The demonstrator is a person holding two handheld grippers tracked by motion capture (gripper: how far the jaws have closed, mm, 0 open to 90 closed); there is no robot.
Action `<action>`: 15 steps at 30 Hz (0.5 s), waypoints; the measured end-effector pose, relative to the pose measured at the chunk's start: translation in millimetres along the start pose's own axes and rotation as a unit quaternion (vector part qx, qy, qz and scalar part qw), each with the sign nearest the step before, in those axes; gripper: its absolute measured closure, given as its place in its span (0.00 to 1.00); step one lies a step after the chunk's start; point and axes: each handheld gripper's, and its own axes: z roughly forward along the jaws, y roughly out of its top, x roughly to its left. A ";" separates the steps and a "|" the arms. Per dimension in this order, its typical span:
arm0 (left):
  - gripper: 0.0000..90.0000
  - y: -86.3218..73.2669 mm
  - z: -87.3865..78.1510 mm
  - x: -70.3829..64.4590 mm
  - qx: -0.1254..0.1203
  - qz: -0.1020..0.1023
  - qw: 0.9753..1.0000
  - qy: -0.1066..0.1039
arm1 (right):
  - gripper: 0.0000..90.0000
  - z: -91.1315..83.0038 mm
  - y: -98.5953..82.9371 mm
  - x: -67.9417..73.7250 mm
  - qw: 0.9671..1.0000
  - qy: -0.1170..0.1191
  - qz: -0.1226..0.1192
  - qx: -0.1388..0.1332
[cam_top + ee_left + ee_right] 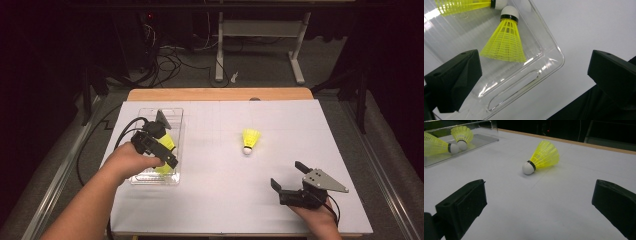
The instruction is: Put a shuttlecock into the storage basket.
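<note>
My right hand-held gripper (289,183) gapes wide, empty, near the yellow plastic shuttlecock (250,138) on the tabletop (220,190); feather-light, springy skirt, so pinch the white cork. Left hand-held gripper (161,150) wide too.

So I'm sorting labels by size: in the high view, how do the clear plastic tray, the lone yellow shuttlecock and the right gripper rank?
1. Clear plastic tray, largest.
2. Right gripper, open, though it sits nearer the camera.
3. Lone yellow plastic shuttlecock lying on the white table, smallest.
</note>
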 end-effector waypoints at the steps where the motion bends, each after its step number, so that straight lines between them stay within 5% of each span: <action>1: 0.00 0.4 0.2 -0.6 -0.001 0.000 1.000 -0.001 | 0.00 0.0 0.0 0.0 1.000 0.000 0.000 0.000; 15: 0.01 -0.6 0.4 -1.6 -0.015 0.002 1.000 0.001 | 0.00 -1.2 -0.9 -6.0 1.000 -0.010 0.012 -0.001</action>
